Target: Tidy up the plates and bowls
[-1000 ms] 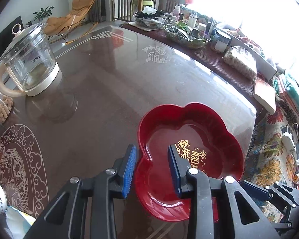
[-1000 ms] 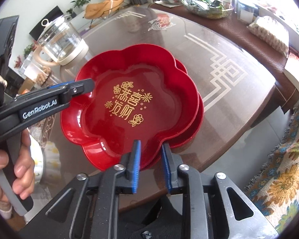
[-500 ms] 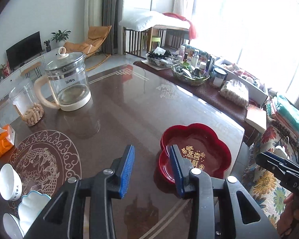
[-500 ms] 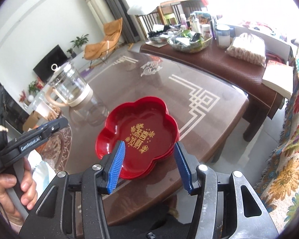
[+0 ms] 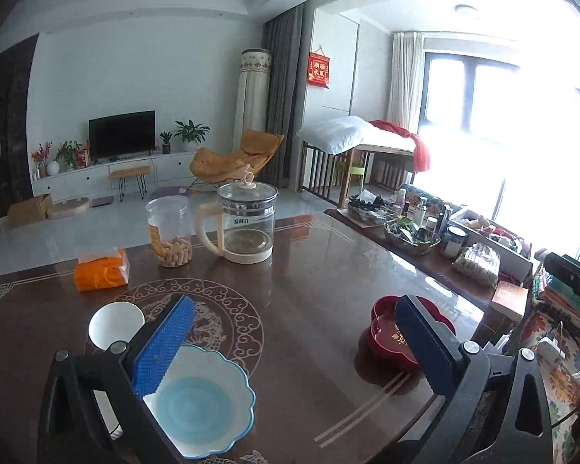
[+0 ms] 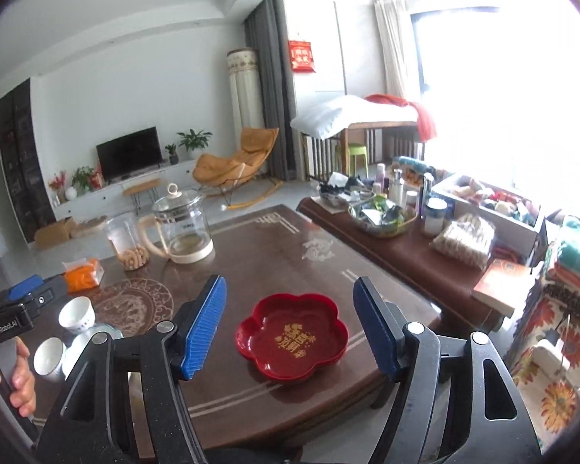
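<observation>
Red flower-shaped plates (image 6: 292, 336) with gold writing lie stacked near the table's front right corner; the same red plates (image 5: 386, 340) show partly behind my left gripper's right finger. My right gripper (image 6: 290, 326) hangs above and short of them, jaws opening, nothing between them. My left gripper (image 5: 294, 348) is raised over the table, jaws opening wide and empty. A blue-and-white scalloped bowl (image 5: 201, 406) sits below its left finger, and a white bowl (image 5: 114, 326) lies behind that. Small white bowls (image 6: 77, 313) stand at the left in the right wrist view.
A glass kettle (image 5: 247, 222), a clear jar of snacks (image 5: 170, 232) and an orange tissue pack (image 5: 102, 270) stand at the table's far side. A cluttered side table (image 6: 386, 216) runs along the right. A hand (image 6: 15, 382) holds the left gripper's handle.
Both grippers let go of the red plates, lifted and drew back from them, and their jaws spread wide. The left view swung left, so the bowls came into sight.
</observation>
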A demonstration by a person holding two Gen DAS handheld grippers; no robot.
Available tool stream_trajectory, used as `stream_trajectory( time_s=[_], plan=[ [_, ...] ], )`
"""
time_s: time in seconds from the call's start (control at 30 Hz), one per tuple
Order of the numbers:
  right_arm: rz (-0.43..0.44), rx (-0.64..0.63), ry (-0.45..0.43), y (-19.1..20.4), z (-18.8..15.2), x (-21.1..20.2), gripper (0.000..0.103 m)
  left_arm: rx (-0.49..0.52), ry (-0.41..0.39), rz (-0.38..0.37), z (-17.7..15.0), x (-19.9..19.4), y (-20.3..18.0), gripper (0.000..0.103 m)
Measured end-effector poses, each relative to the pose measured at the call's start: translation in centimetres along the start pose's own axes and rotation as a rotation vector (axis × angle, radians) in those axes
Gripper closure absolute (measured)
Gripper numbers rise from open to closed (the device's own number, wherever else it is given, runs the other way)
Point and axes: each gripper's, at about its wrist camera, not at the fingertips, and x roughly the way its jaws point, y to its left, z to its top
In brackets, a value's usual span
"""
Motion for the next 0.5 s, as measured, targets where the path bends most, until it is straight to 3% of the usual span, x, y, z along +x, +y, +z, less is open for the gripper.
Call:
stream_trajectory(
  time_s=[0.13,0.27,0.5],
  plan=[
    [0.017,-0.037,-0.061,2.6,-0.1,-1.8,0.028,0.045,0.007,0.057,-1.7,-2.7,1.9,0.0],
    [0.018,-0.08,-0.123,5.3,-0.7,-3.1,0.024,0.028,0.012,0.144,-3.3,-4.7,4.7,0.0],
    [0.094,-0.089,-0.054,8.3,-2.3,-2.0,0.024,-0.06,0.016,0.224,-4.9,-6.8,9.3,0.0]
  ],
)
